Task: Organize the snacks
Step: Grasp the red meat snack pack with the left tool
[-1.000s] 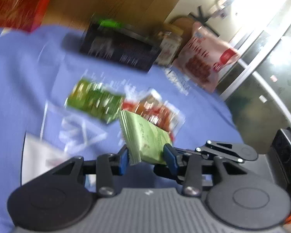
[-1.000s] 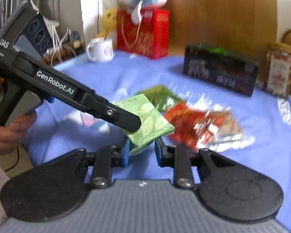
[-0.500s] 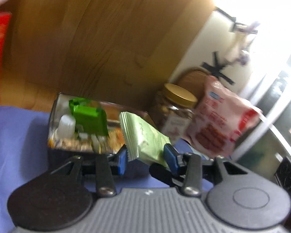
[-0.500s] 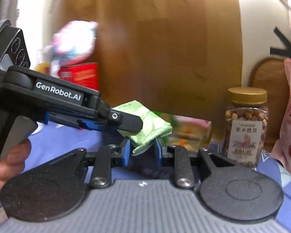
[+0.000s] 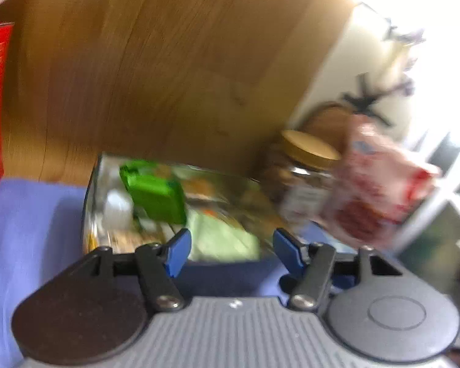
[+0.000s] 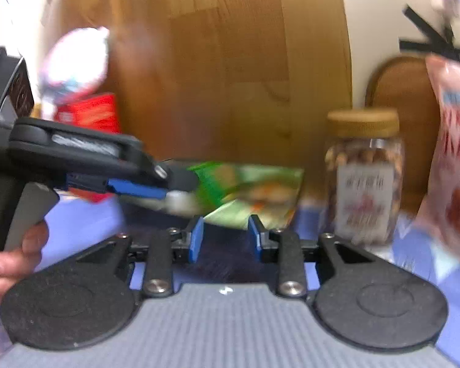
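A dark open snack box (image 5: 90, 214) stands on the blue cloth against the wooden board. It holds several packets, among them a bright green one (image 5: 156, 196). A pale green packet (image 5: 220, 236) lies at the box's near side, below my left gripper (image 5: 230, 245), whose blue-padded jaws stand wide apart and empty. In the right wrist view the pale green packet (image 6: 233, 214) shows just beyond my right gripper (image 6: 225, 234), whose jaws are apart and not touching it. The left gripper (image 6: 168, 178) reaches in from the left over the box.
A glass jar of nuts with a gold lid (image 6: 363, 178) and a pink snack bag (image 6: 457, 159) stand right of the box. A red gift bag (image 6: 89, 116) and a plush toy (image 6: 73, 61) are at the back left. The views are blurred.
Both grippers carried the pale green packet from the table's middle to the box. The left jaws opened wide and let it go. The right jaws opened too, and the packet dropped at the box.
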The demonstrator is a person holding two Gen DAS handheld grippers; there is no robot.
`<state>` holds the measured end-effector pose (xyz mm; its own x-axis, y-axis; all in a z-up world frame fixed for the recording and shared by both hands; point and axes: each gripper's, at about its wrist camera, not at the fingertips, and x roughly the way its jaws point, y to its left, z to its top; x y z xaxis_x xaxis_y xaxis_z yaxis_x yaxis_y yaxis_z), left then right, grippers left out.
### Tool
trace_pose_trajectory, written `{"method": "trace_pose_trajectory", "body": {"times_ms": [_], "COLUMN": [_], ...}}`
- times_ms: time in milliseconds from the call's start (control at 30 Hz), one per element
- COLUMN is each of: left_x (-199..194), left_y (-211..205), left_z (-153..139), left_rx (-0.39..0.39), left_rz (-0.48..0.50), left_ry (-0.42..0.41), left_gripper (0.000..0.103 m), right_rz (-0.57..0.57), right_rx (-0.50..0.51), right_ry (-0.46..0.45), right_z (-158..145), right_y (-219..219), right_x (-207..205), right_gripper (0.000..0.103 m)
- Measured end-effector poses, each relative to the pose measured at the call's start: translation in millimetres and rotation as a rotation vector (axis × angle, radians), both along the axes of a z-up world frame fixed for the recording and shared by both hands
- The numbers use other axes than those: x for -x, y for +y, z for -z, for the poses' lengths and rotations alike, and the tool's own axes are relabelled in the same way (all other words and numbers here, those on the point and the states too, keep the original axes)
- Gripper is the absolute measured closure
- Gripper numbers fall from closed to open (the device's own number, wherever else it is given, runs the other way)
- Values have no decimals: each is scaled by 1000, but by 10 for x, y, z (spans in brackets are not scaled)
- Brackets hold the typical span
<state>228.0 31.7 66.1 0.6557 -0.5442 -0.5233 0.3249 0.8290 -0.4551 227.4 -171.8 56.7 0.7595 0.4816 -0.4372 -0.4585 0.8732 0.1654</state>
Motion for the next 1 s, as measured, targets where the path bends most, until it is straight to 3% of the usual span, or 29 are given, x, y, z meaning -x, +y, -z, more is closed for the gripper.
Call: {"method": "trace_pose_trajectory", "body": {"times_ms": [100,167,267,400,533,700,867,1000], "left_x": [531,881,1313,1723,1932,1952,1780,1906], "left_y": [94,114,157,331,528,611,488,567], "left_z": [108,269,504,712,712,564,697,701], "left_rx": [36,32,19,5,27,9,30,82], "left_rz": [82,117,127,73,49,31,68,52], "left_ry": [35,69,110,147,145,90,196,201], "left_gripper": [42,42,42,42,40,35,35,35], "right_rz": [-128,-172,-198,-285,-345,-264,-202,-162], "right_rx": [-62,-43,65,75,95,-72,-163,-251], "right_ry": [128,178,174,153,136,205,330,368], "right_z": [139,274,457,501,504,457,649,715], "right_y": [-125,-103,52,134,201,-124,-213,-251], "right_x": [404,635,949,1191,1455,1580,1690,1617], "right_gripper": [69,69,79,86,83,79,78,78]}}
